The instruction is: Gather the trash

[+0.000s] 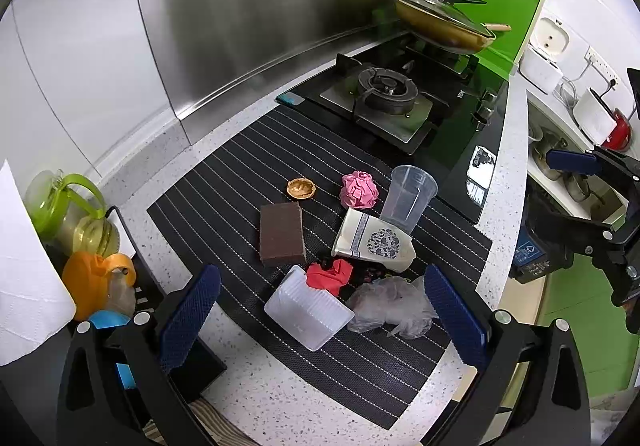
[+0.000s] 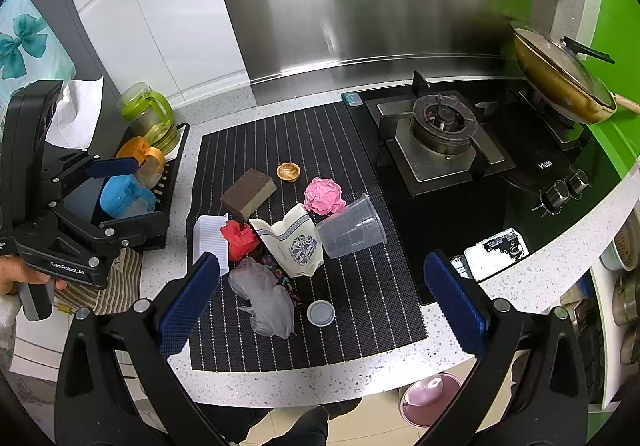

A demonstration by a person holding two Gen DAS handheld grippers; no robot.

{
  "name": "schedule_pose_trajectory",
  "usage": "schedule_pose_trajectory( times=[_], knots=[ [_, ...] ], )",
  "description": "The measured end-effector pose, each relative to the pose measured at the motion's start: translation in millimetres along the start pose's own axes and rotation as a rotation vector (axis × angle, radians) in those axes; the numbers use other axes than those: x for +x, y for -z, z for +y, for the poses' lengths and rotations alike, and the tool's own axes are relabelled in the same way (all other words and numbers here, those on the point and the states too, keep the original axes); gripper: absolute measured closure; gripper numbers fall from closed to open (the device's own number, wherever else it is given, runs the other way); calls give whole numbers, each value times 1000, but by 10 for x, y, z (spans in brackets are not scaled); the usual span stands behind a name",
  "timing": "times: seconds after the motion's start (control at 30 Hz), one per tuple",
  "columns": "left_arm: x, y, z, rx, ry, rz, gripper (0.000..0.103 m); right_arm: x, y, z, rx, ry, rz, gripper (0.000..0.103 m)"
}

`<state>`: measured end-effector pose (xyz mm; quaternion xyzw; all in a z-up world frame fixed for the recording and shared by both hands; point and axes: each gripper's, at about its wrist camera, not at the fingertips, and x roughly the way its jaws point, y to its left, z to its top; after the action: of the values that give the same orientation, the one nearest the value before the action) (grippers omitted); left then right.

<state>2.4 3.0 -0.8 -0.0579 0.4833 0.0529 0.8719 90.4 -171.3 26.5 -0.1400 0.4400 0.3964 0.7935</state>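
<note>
Trash lies on a black striped mat [image 1: 224, 181] [image 2: 360, 310]: a pink paper ball [image 1: 359, 189] [image 2: 324, 195], a red paper ball [image 1: 330, 276] [image 2: 239, 238], a clear plastic cup [image 1: 408, 197] [image 2: 354, 228] on its side, a cream patterned pouch [image 1: 374, 242] [image 2: 292, 242], a crumpled clear bag [image 1: 390, 306] [image 2: 266, 298], a white plastic tray [image 1: 308, 308] [image 2: 210, 242], a nut shell [image 1: 301, 188] [image 2: 288, 171], a brown sponge [image 1: 281, 228] [image 2: 248, 191] and a small round lid [image 2: 321, 313]. My left gripper [image 1: 322, 320] is open above the tray and bag. My right gripper [image 2: 322, 304] is open above the bag and lid.
A gas stove [image 1: 386, 89] [image 2: 440, 125] with a lidded pan [image 1: 444, 21] [image 2: 560, 77] lies right of the mat. A black rack [image 2: 160, 205] with jars and bottles [image 1: 72, 213] stands left. A paper towel roll [image 1: 24, 266] is at far left. A pink bin [image 2: 428, 398] sits below the counter edge.
</note>
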Motion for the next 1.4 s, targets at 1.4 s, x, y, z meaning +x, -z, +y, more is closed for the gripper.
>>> schedule_pose_trajectory(
  times=[1.4],
  knots=[
    [358,-200,146,-21,-14,47,5,187,-44,-86,-7,-5,40,3]
  ],
)
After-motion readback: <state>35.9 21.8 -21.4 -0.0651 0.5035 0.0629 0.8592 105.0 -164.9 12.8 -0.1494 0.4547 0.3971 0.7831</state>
